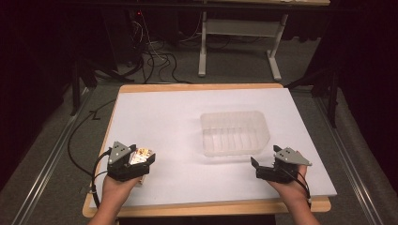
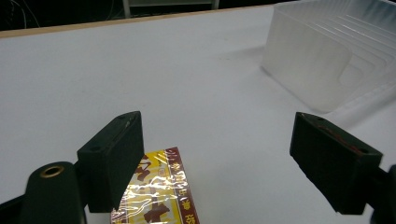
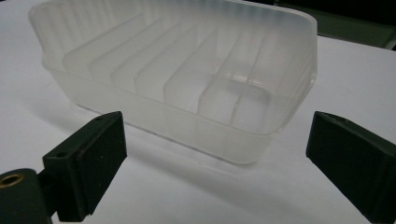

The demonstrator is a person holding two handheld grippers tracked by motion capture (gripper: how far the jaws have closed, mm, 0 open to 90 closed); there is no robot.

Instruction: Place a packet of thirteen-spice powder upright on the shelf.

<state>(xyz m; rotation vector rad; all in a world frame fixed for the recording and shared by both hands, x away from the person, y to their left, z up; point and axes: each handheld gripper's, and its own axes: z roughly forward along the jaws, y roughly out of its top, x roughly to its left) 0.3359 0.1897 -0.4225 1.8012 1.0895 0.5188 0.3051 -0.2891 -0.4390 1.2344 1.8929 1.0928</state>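
Left claw [image 1: 141, 161] sits low over the near left part of the tabletop [image 1: 178, 122], held by the person's left hand [image 1: 117, 186]. Jaws spread apart, nothing clamped. In the left gripper view a small cellophane-wrapped box [image 2: 156, 193], red and yellow print, lies flat on the tabletop between the jaws, close against the inner face of the jaw at picture left; touching or a hair off, can't tell. The other jaw stands well apart from the box, bare white surface in between. High view shows the same box [image 1: 141, 155] at the tip of the left claw.

Right claw [image 1: 256, 168] rests at the near right of the tabletop in the right hand [image 1: 291, 185], jaws wide apart, nothing between them. Just ahead of it is a clear plastic tray [image 1: 234, 133] with upright ribs dividing its inside into slots. In the right gripper view the tray [image 3: 187, 84] stands right past the jaw tips, its near corner facing the gap, not touched by either jaw.

From the left claw the tray [image 2: 327, 60] is ahead and off to the right, well apart from the box. Both claws point toward the tabletop's middle, tray between and beyond them.
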